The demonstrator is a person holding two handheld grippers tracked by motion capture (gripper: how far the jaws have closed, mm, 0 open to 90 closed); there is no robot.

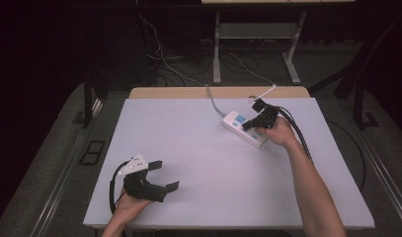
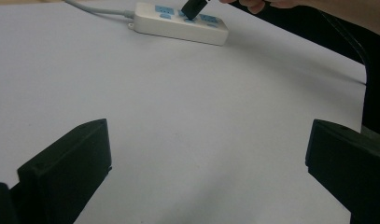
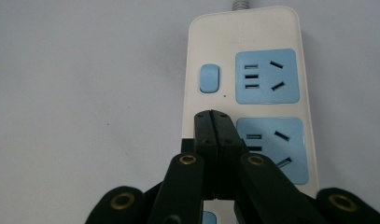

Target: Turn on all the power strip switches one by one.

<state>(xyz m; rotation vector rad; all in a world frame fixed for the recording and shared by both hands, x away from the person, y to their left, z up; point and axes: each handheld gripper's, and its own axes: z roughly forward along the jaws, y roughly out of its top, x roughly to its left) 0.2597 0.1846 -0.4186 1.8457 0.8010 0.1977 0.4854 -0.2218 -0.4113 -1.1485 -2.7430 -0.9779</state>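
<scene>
Right hand-held gripper (image 3: 214,122) jaws fully closed, empty, tips over power strip (image 3: 253,74) beside switch (image 3: 209,78); left hand-held gripper (image 1: 164,175) wide open, empty, on worktop (image 1: 213,163).

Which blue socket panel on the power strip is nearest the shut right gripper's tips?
The second panel from the cord end, right beside the right gripper; the cord-end panel sits farther up the power strip.

One power strip, two grippers, one table

On the one white-topped table (image 1: 198,163) with a wooden far edge lies one white plastic power strip (image 1: 245,129) with one grey cable (image 1: 213,100). On its face I count in the right gripper view two light blue socket panels (image 3: 267,76) in full, the top edge of a third one under the jaws, and one light blue switch button (image 3: 209,78). There are two black hand-held grippers, the left gripper (image 1: 164,175) and the right gripper (image 1: 249,125), each with two jaws.
</scene>
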